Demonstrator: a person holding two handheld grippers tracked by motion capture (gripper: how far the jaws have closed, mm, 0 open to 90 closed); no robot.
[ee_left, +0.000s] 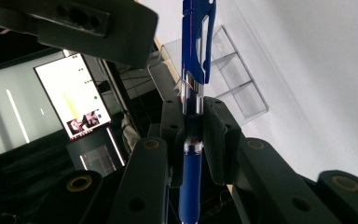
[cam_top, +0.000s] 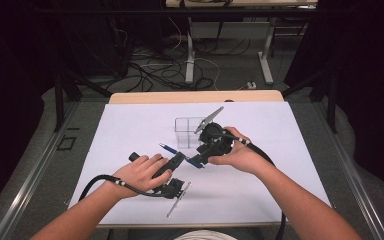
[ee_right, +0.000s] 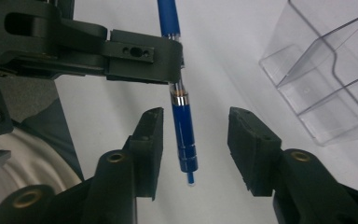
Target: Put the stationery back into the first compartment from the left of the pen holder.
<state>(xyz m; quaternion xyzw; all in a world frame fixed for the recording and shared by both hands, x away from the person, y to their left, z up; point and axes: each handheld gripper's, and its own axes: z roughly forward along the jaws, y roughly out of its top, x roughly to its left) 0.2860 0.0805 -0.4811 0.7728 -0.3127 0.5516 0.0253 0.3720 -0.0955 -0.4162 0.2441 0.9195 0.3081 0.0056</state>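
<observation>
A blue pen (cam_top: 196,163) hangs over the white table between my two grippers. My left gripper (cam_top: 180,158) is shut on the pen's middle; in the left gripper view the pen (ee_left: 195,46) rises from the jaws with its clip end up. In the right gripper view the pen (ee_right: 184,130) comes down out of the left gripper (ee_right: 175,60), and its tip end sits between the jaws of my right gripper (ee_right: 195,121). Those jaws stand open on either side without touching it. The right gripper (cam_top: 203,156) is just right of the left one.
A clear plastic holder (cam_top: 190,131) with compartments stands on the white sheet (cam_top: 280,165) just behind the grippers, also seen as the holder (ee_left: 233,79) and the holder (ee_right: 326,79). A lit screen (ee_left: 72,100) is off to the side. Cables lie on the floor beyond the table.
</observation>
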